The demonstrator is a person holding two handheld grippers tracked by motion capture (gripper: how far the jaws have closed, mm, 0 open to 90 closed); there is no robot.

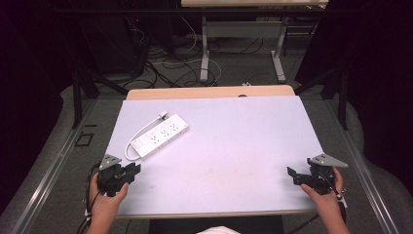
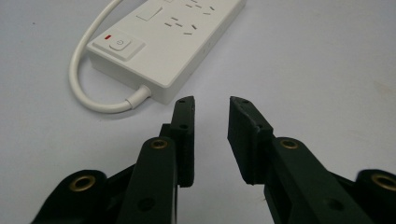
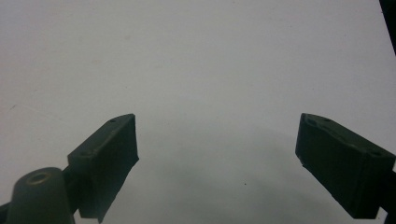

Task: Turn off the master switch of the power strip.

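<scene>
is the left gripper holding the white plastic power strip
No, the left gripper has its black jaws apart with nothing between them, and the white plastic power strip lies on the table ahead of them, untouched.

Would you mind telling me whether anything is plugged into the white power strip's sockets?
Nothing is plugged in. The white rectangular power strip lies flat on the pale table, its visible sockets bare, with its own white cord looping beside it.
</scene>
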